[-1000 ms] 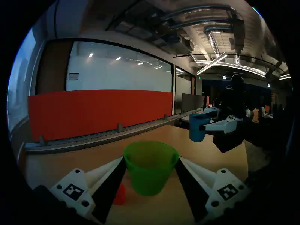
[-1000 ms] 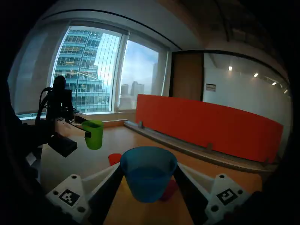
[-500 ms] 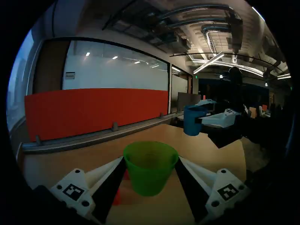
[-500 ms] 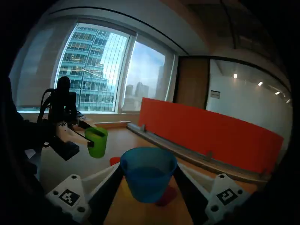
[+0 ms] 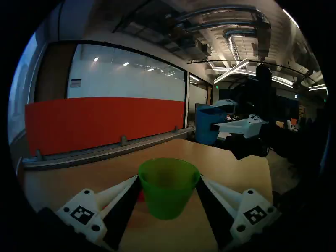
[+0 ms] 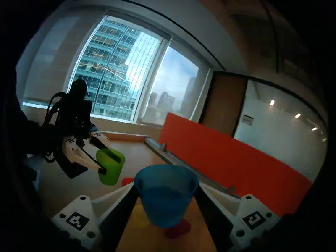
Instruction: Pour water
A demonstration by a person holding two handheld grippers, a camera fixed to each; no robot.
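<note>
Green cup (image 5: 169, 187): grasped between the fingers of the left gripper (image 5: 168, 181), upright above the wooden table (image 5: 235, 161).
Blue cup (image 6: 166, 197): clamped in the right gripper (image 6: 166, 185), raised nearby, apparently holding water.
Step in hand: likely the approach, with the cups near each other but apart and no pour begun.
Next move: bring the blue rim over the green mouth, then tip slowly while the green cup is kept steady.

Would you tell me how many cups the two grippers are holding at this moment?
2: the green cup in the left gripper, and the blue cup in the right gripper.
</note>
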